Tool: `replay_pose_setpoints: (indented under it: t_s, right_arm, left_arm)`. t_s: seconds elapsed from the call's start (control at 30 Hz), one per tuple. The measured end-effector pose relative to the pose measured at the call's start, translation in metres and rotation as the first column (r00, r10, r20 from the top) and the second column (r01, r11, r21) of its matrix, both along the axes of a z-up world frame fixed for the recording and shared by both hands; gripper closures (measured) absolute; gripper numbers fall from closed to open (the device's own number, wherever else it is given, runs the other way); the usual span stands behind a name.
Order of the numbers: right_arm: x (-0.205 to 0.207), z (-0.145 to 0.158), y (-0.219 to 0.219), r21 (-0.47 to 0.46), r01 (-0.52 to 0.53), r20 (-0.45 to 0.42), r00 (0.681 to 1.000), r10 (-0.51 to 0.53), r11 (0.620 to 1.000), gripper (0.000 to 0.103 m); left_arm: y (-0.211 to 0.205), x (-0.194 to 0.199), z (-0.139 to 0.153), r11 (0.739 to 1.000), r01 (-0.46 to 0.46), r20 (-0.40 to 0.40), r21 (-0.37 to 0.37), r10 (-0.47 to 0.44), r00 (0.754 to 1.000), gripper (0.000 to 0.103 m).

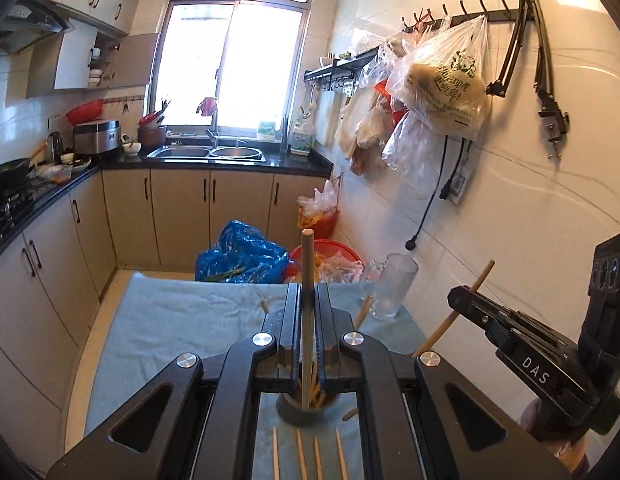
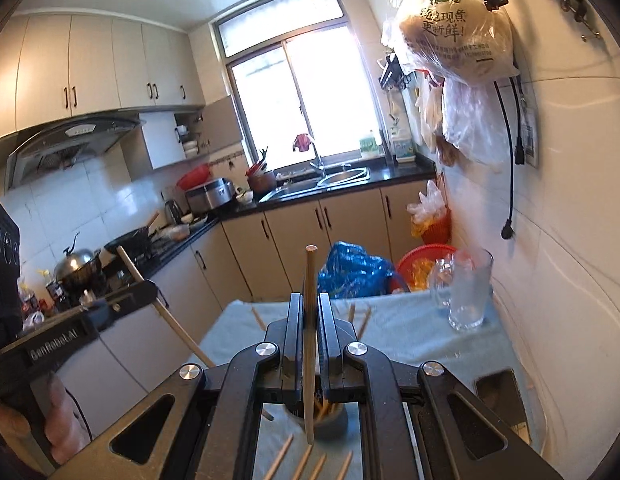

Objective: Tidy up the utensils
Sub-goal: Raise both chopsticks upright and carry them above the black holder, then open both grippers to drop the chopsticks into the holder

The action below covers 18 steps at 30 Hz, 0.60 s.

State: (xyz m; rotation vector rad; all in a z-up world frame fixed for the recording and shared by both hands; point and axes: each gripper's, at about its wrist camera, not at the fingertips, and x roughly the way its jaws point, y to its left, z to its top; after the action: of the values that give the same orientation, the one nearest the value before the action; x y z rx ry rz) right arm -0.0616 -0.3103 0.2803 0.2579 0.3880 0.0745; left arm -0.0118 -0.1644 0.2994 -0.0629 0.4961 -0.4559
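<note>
- Wooden chopstick (image 1: 308,280) stands upright, pinched in our left gripper (image 1: 308,312) above the grey holder (image 1: 306,410).
- Our right gripper (image 2: 310,320) clamps another chopstick (image 2: 310,320).
- Loose chopsticks (image 1: 300,456) lie on the blue cloth (image 1: 182,320).

Left black two-finger gripper (image 1: 308,316): ribbed pads, silver round screws, triangular cutouts, white "GenRobot.AI" lettering. Right black gripper (image 2: 311,320): same build, white "DAS" marking.
</note>
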Motion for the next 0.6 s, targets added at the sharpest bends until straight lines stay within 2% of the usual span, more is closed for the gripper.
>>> replay_pose_setpoints:
  t_s: [0.2,0.4,0.6]
  right_arm:
    - [0.031,-0.013,-0.007,0.029,0.035,-0.007,0.999,-0.035,0.999,0.096]
    - [0.055,-0.045,-0.021,0.071,0.060,-0.095,0.994,-0.053,0.996,0.096]
    - [0.070,-0.075,-0.030,0.098,0.064,-0.180,0.983,-0.046,0.993,0.095]
  left_arm:
    - [-0.021,0.038,-0.028,1.000,0.009,-0.063,0.028,-0.008,0.998,0.097]
    - [-0.028,0.062,-0.063,0.999,0.006,-0.149,0.047,0.001,0.989,0.097]
    - [-0.022,0.058,-0.072,0.998,-0.012,-0.144,0.064,0.021,0.989,0.097]
